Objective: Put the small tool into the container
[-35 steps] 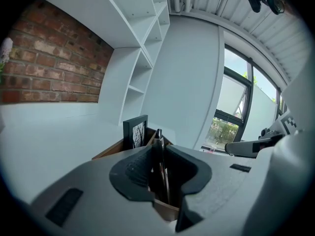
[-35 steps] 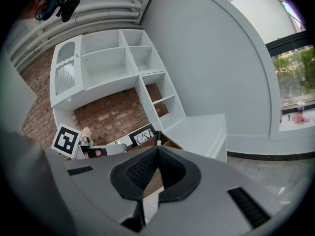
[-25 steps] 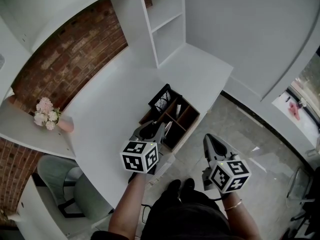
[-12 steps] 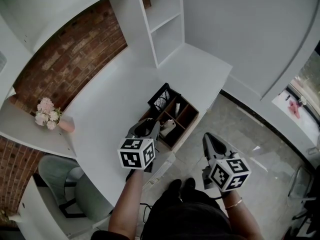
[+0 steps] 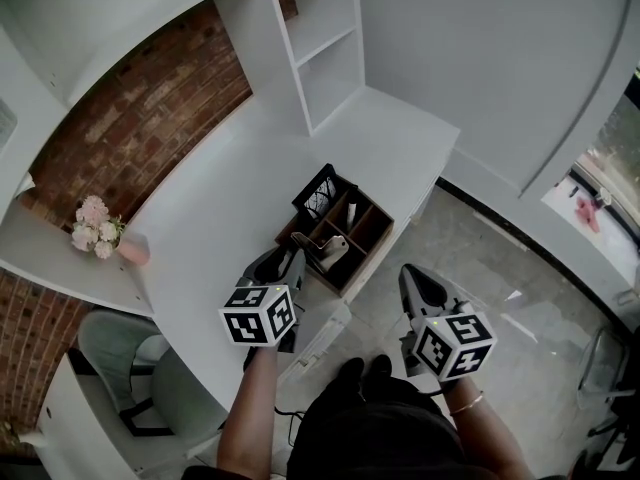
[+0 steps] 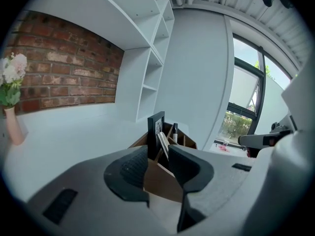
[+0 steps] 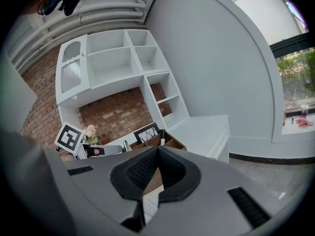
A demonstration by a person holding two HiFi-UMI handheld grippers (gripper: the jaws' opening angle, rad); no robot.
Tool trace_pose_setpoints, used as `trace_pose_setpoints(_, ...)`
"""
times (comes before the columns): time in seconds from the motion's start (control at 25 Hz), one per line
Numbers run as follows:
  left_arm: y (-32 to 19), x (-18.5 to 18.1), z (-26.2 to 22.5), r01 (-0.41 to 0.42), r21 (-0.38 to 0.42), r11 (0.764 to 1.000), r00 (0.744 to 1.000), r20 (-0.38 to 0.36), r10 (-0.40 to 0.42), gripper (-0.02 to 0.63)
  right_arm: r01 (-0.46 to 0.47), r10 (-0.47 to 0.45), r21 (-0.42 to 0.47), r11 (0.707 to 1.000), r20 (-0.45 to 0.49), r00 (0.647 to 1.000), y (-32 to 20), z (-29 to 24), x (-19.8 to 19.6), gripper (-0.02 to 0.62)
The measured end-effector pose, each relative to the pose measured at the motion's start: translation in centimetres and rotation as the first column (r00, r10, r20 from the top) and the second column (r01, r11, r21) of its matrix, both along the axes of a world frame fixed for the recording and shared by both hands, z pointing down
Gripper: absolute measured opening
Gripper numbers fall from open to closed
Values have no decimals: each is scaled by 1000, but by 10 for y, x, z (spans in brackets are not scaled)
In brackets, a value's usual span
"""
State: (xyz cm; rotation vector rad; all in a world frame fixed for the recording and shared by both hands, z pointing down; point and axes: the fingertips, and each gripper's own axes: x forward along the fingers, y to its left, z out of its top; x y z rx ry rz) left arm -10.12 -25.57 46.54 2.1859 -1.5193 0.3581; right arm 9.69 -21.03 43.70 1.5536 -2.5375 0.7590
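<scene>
The container is a brown wooden organizer (image 5: 372, 230) with several compartments, standing near the white desk's front edge. A small pale tool (image 5: 335, 249) lies tilted in its near compartment; in the left gripper view it leans there too, tool (image 6: 163, 144). My left gripper (image 5: 284, 265) hovers just short of the organizer's near-left corner; its jaws are opening and nothing is between them. Through their gap the left gripper (image 6: 157, 163) view looks onto the organizer (image 6: 162, 181). My right gripper (image 5: 406, 274) hangs over the floor right of the desk, and the right gripper (image 7: 156, 157) shows its pads together, empty.
A black mesh holder (image 5: 320, 196) stands at the organizer's far corner, a dark marker (image 5: 355, 215) in another slot. A white shelf unit (image 5: 320, 48) rises behind. Pink flowers in a vase (image 5: 95, 230) sit far left. A chair (image 5: 130, 368) stands below the desk's edge.
The left gripper let go of the small tool, which now rests in the organizer's near compartment, and drew back toward me and to the left. The right gripper barely moved.
</scene>
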Motion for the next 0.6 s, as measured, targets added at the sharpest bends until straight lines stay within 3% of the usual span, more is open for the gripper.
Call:
trace_pose_setpoints(0.28, 26, 3, -2, 17, 9, 1000, 999, 40, -17, 114, 30, -29, 23, 999, -17, 999, 7, -4, 1, 3)
trace_pose_setpoints(0.6, 56, 26, -5, 11, 30, 999, 998, 53, -12, 69, 64, -62, 46, 997, -41, 997, 14, -6, 2, 4)
